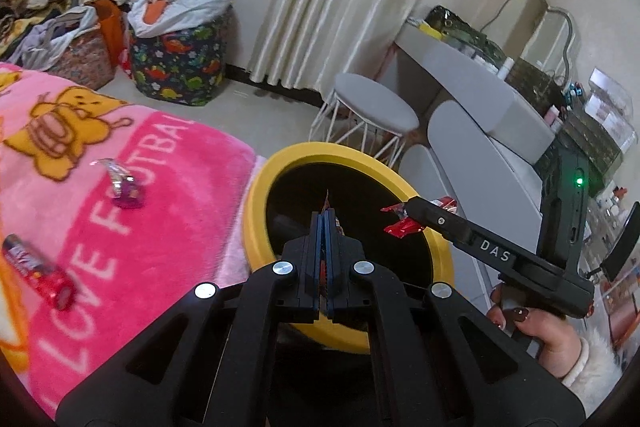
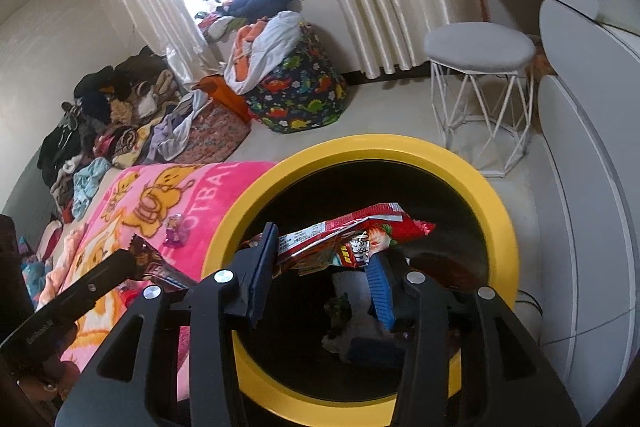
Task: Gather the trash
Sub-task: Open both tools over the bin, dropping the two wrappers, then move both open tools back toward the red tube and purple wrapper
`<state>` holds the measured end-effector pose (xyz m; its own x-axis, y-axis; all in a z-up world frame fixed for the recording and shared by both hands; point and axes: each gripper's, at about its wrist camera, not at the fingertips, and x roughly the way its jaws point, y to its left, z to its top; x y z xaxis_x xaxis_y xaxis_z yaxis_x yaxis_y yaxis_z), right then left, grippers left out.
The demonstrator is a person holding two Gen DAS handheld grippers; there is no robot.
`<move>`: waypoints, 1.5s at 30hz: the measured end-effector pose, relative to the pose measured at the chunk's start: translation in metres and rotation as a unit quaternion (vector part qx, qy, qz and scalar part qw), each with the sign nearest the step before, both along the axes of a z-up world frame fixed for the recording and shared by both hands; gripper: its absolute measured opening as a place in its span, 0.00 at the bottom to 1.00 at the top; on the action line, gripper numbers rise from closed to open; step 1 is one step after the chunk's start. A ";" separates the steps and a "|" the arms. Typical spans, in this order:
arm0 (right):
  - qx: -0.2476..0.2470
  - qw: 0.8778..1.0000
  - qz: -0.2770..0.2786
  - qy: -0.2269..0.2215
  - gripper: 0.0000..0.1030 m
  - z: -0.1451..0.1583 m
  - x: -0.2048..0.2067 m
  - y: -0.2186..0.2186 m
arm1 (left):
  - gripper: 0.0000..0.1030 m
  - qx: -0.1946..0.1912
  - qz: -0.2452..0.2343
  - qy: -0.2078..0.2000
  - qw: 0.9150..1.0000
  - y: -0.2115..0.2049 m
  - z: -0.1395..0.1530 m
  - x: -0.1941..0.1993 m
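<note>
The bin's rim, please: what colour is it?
Yellow; the bin's rim shows best in the right wrist view.

A thin wrapper is clamped in the left gripper over a yellow bin; two wrappers are left on the pink blanket.

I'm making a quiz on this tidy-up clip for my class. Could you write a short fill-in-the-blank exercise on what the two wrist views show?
1. The bin beside the bed has a rim coloured ____.
2. The red snack wrapper at the right gripper hangs over the open ____.
3. The left gripper is shut on a thin ____.
4. The purple candy wrapper lies on a blanket coloured ____.

Missing words: yellow; bin; wrapper; pink
</note>
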<state>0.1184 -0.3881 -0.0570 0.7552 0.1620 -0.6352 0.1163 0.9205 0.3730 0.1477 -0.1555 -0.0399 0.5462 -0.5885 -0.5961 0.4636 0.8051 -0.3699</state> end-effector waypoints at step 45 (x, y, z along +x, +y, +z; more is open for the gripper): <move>-0.054 0.986 0.158 -0.029 0.68 0.021 0.052 0.127 | 0.89 0.037 0.192 -0.032 0.980 0.136 0.001 0.000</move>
<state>0.1709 -0.2614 -0.0365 0.7133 0.3294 -0.6187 -0.2016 0.9418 0.2691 0.1476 -0.0190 -0.0391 0.7570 -0.2884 -0.5863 0.1406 0.9482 -0.2849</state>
